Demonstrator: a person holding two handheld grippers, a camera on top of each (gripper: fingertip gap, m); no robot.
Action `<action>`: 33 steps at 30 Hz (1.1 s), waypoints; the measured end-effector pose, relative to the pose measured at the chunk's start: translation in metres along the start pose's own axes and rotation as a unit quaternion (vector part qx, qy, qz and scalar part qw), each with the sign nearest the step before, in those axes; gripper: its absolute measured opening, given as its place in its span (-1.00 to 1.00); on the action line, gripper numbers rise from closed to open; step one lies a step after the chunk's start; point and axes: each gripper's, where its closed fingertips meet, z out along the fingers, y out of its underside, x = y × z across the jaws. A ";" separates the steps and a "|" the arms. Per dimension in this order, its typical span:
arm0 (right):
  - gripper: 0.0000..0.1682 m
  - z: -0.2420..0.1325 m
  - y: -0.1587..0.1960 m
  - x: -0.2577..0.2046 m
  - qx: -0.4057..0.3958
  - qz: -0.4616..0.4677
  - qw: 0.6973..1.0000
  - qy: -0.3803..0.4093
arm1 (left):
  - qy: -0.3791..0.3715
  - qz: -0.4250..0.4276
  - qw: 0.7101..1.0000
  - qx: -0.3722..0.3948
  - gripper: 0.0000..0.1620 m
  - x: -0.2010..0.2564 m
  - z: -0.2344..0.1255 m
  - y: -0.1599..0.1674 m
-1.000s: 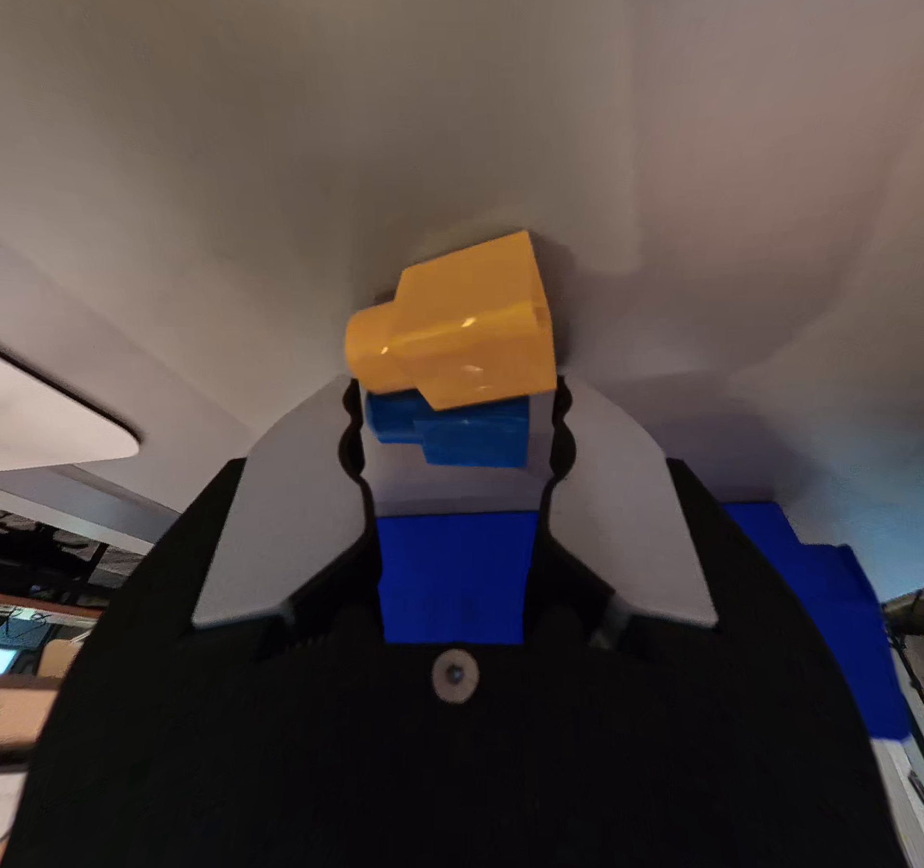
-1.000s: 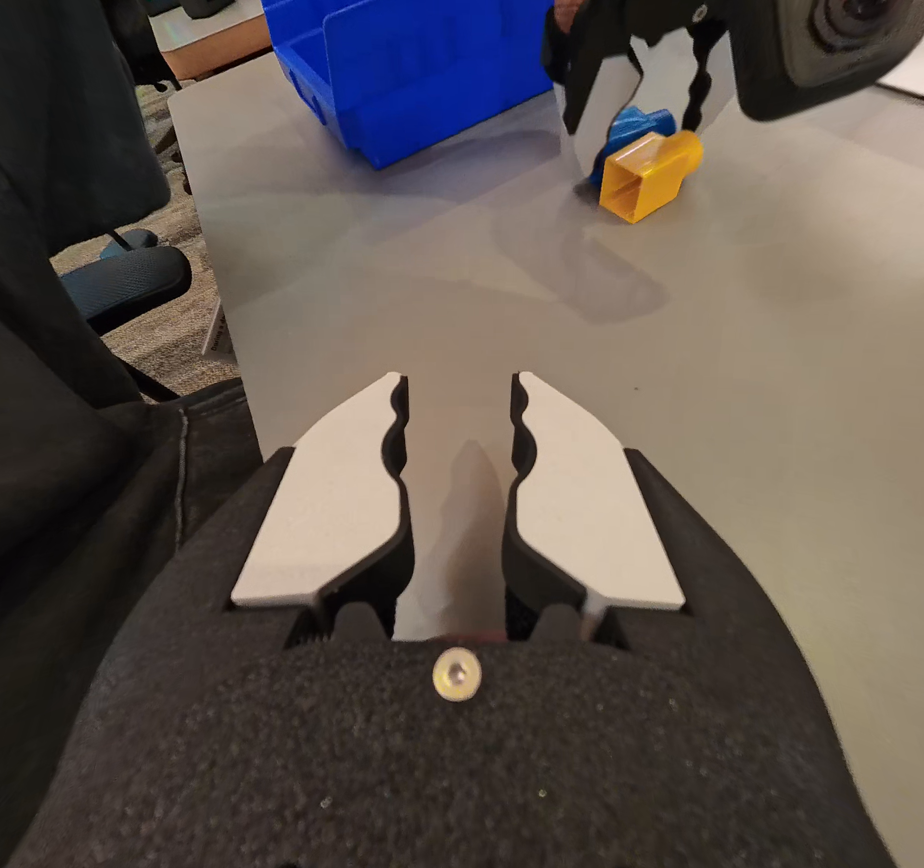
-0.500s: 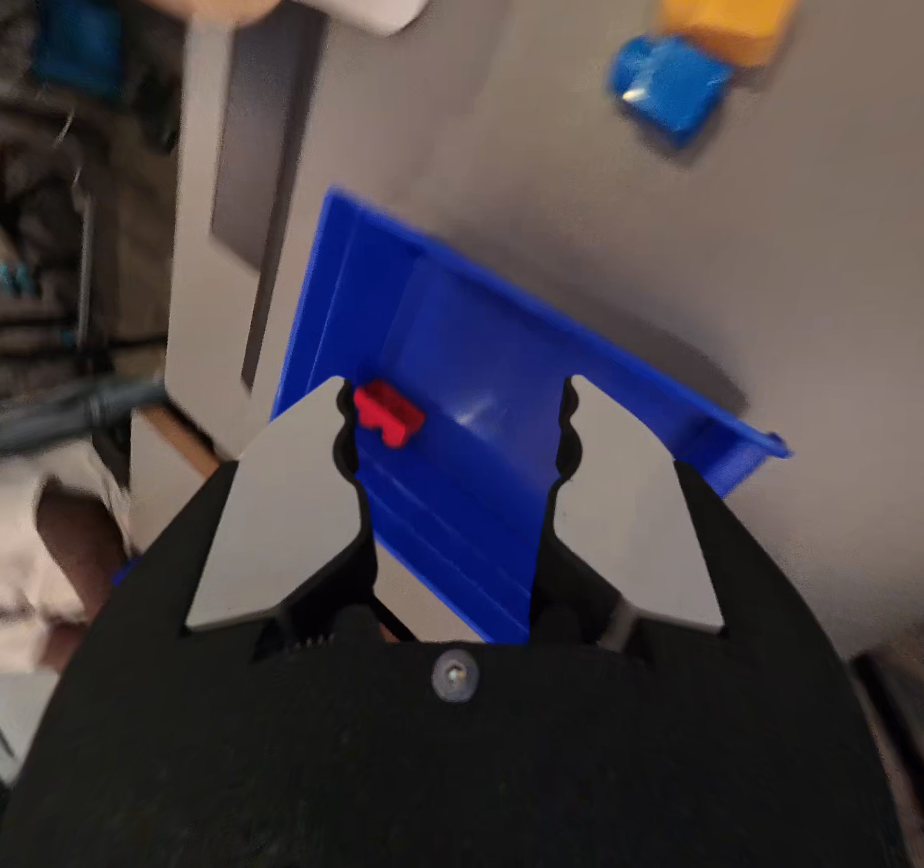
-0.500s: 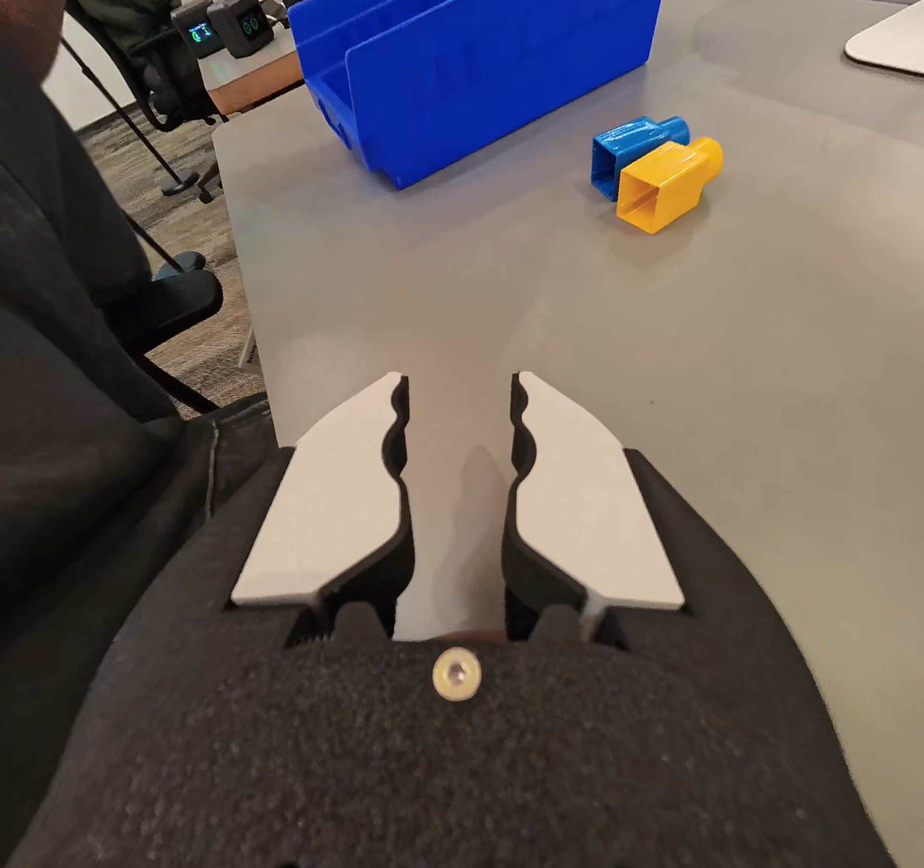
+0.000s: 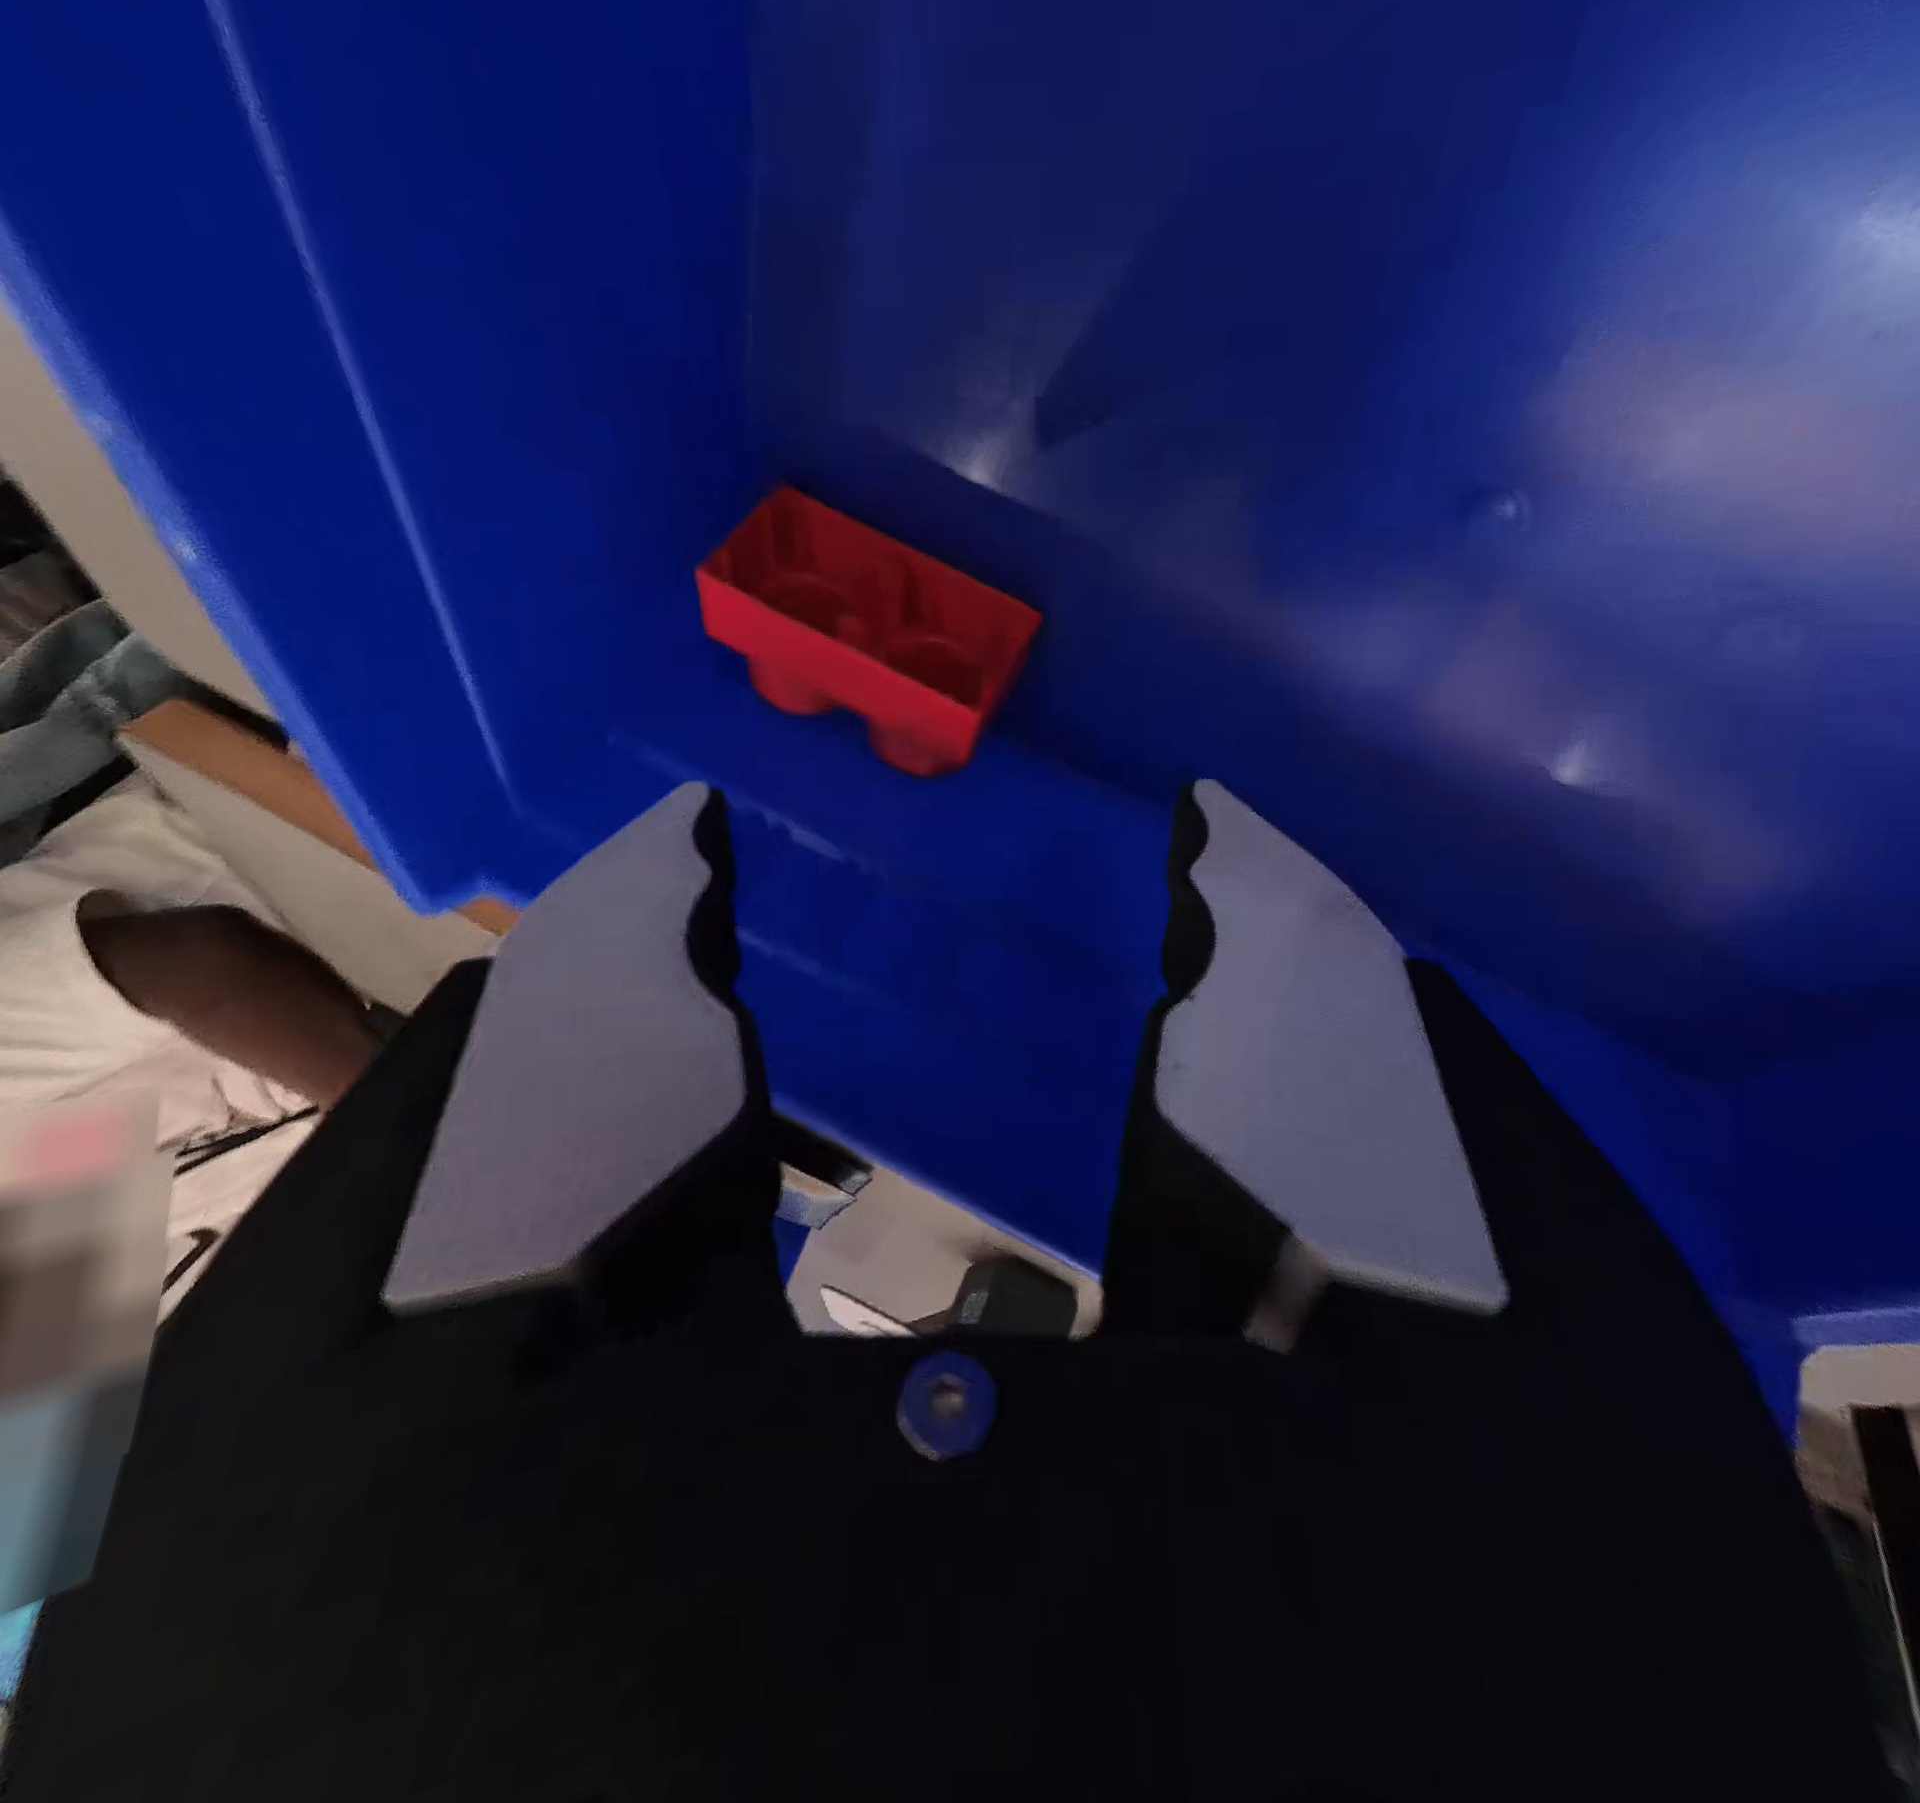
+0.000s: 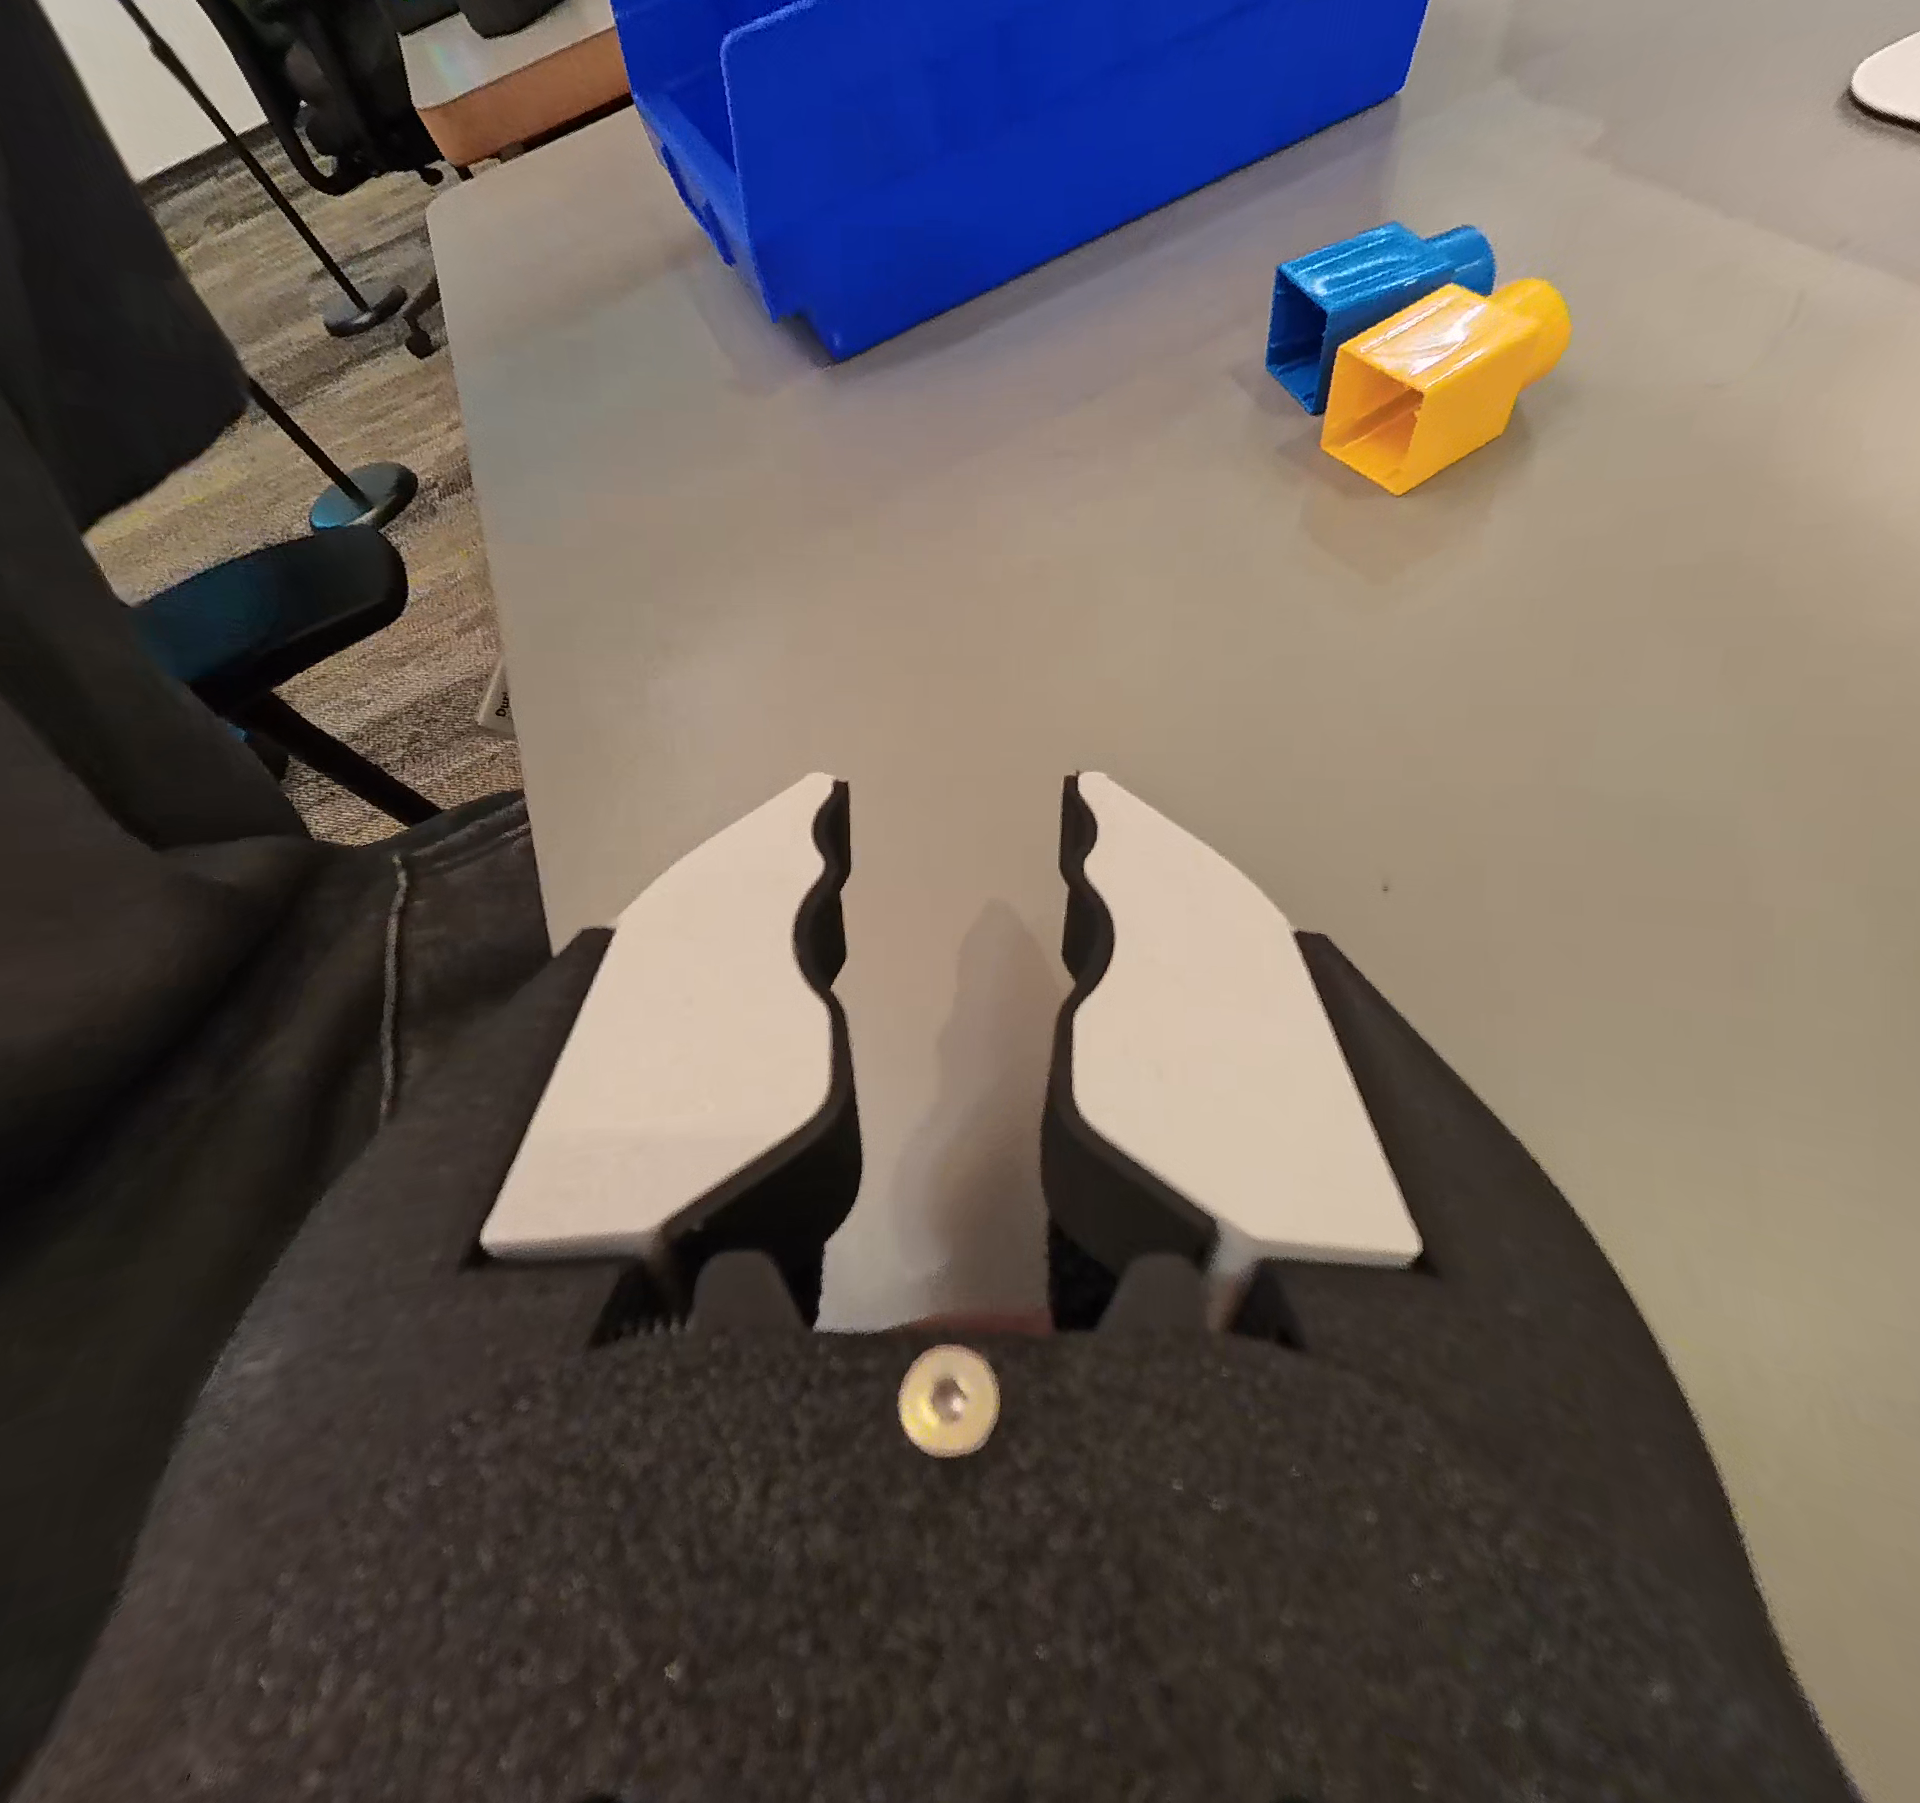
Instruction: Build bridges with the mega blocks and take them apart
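Red block (image 5: 868,631) is lying studs-down in the blue bin (image 5: 1351,299) just ahead of the spread, empty left gripper (image 5: 951,808) (right gripper (image 6: 956,797) idling agape), suggesting bridge-building is barely starting.

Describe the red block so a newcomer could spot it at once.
Start at the blue bin standing on the grey table. Look down inside it, just ahead of the open left gripper: the red block lies in a corner of the bin floor. It is the only block seen in there, two-studded, hollow side showing.
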 end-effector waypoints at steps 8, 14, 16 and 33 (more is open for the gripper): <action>-0.54 0.004 0.004 0.004 -0.010 -0.001 1.000 -0.001 | 0.030 0.092 0.992 -0.084 -0.01 -0.014 0.029 -0.009; -0.55 0.003 0.004 0.004 -0.010 0.006 1.000 -0.010 | 0.031 0.120 0.983 -0.135 -0.01 -0.017 0.045 -0.008; -0.55 0.003 0.004 0.004 -0.010 0.003 1.000 -0.009 | 0.028 0.127 0.981 -0.143 -0.04 -0.017 0.051 -0.005; -0.56 -0.004 -0.004 0.004 0.004 0.008 1.000 -0.004 | -0.016 0.128 0.987 0.093 -0.06 0.025 -0.130 -0.071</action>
